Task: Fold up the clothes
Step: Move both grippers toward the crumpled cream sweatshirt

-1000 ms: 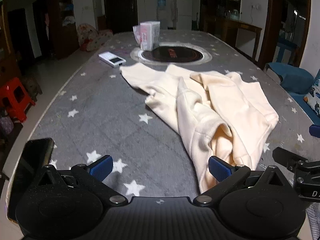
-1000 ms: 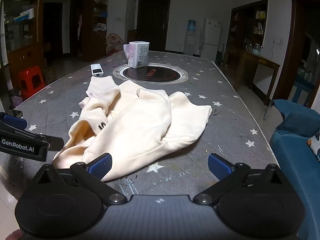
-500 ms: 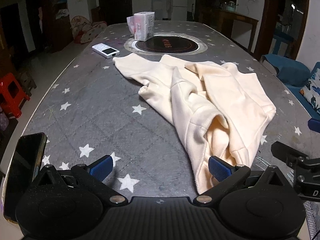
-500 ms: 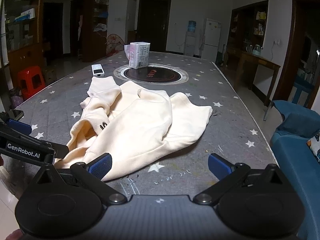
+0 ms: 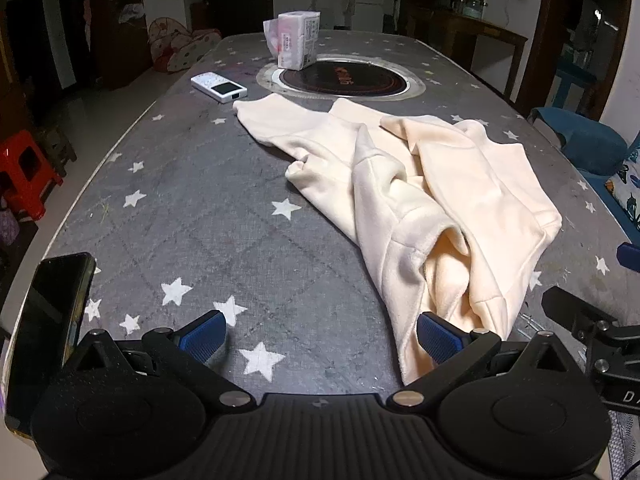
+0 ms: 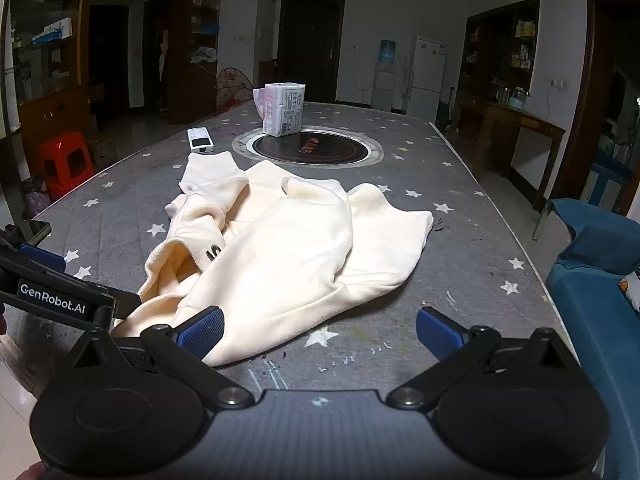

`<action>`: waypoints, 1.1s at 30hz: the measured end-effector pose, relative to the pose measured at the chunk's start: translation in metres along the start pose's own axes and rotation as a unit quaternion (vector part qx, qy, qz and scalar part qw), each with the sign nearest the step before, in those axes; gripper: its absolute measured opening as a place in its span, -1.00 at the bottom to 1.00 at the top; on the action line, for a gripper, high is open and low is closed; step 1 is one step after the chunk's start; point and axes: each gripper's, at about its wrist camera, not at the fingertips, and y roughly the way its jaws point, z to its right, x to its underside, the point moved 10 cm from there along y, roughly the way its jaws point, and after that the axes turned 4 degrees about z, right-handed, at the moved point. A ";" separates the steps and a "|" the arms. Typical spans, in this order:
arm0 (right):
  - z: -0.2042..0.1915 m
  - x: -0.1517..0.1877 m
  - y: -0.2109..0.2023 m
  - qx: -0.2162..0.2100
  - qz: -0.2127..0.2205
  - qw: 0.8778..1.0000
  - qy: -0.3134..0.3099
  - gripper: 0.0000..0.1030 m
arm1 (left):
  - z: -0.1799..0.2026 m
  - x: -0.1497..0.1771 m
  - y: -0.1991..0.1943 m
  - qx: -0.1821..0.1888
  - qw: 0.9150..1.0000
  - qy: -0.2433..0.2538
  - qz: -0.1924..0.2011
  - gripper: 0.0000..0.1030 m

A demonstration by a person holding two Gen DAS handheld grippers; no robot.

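A cream sweatshirt (image 5: 432, 196) lies crumpled on the grey star-patterned table (image 5: 208, 216); it also shows in the right wrist view (image 6: 288, 248). My left gripper (image 5: 320, 338) is open, low over the table's near edge, its right pad (image 5: 438, 338) next to the garment's near hem. My right gripper (image 6: 318, 332) is open just in front of the hem, its left pad (image 6: 202, 330) over the cloth edge. Neither holds anything. Each gripper shows at the edge of the other's view.
A black phone (image 5: 48, 332) lies at the near left table edge. A white remote (image 5: 218, 87), a tissue pack (image 5: 296, 40) and a round inset hob (image 5: 340, 78) sit farther back. A blue sofa (image 6: 596, 280) stands right, a red stool (image 6: 64, 162) left.
The left gripper has tilted down and come nearer the table, with the phone more in view. The right gripper has shifted slightly. The sweatshirt has not moved.
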 end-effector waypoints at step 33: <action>-0.011 -0.007 0.019 -0.024 -0.013 1.000 -0.006 1.00 | -0.003 -0.014 0.019 -0.013 1.000 0.019 -0.016 1.00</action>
